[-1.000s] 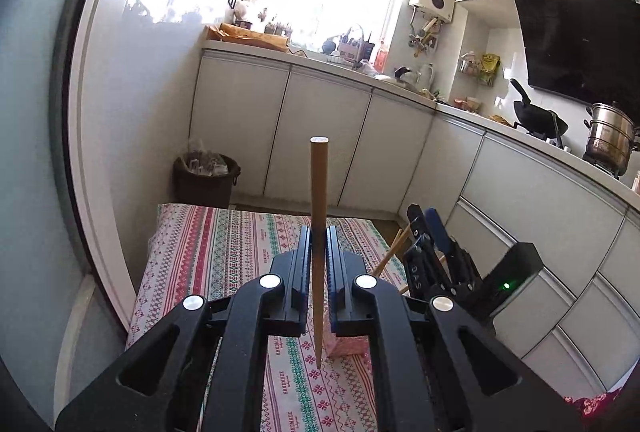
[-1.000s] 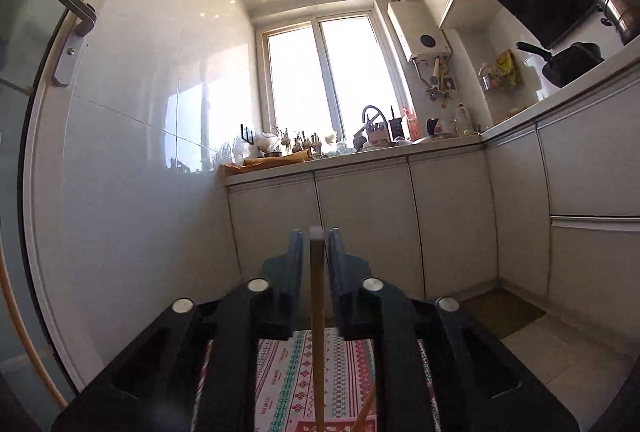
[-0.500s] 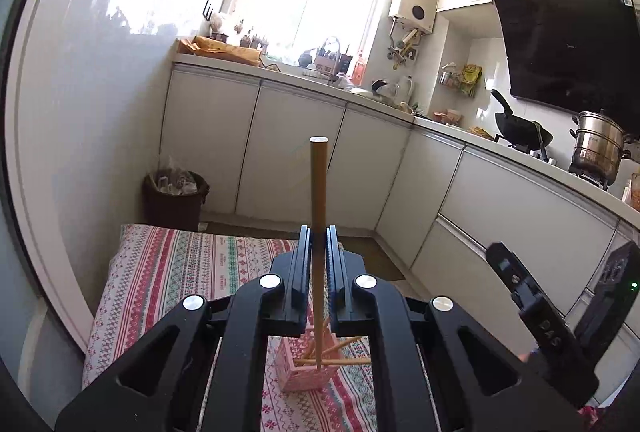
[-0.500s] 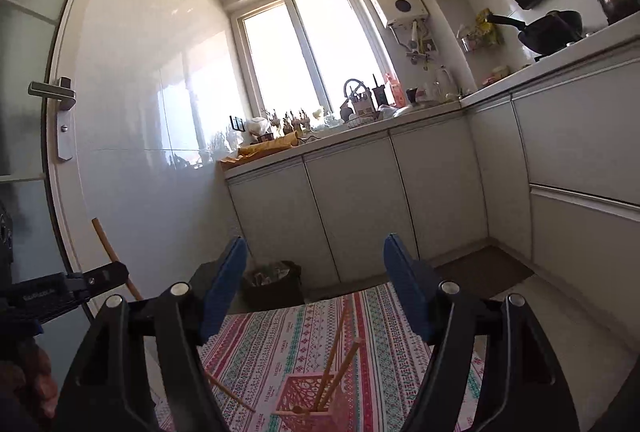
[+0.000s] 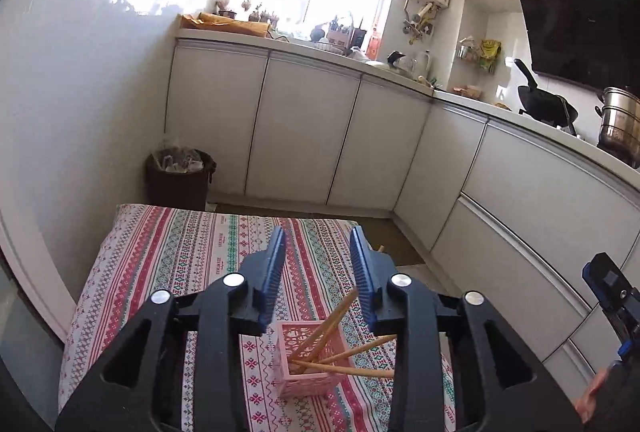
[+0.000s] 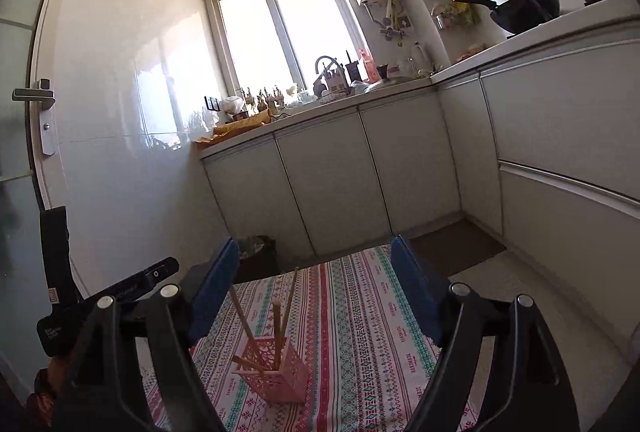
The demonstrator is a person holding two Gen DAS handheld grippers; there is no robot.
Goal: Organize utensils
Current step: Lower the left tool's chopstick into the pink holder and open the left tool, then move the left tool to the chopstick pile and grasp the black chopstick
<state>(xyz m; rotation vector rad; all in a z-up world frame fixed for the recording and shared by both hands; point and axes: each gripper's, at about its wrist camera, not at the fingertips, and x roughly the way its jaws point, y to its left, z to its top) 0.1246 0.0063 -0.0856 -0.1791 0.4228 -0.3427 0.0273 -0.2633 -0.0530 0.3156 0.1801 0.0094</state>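
A pink lattice basket stands on the striped tablecloth and holds several wooden chopsticks that lean outward. My left gripper is open and empty, raised just above and behind the basket. In the right wrist view the same basket with its chopsticks sits low between the fingers. My right gripper is wide open and empty, above and back from the basket. The left gripper's body shows at the left of that view.
White kitchen cabinets run along the back and right. A dark bin stands on the floor behind the table. A wok and a steel pot sit on the counter. A glass door with a handle is at left.
Both grippers held a chopstick a second ago. The right opened first, then the left. Both chopsticks now stand in the pink basket, and both grippers have drawn back.
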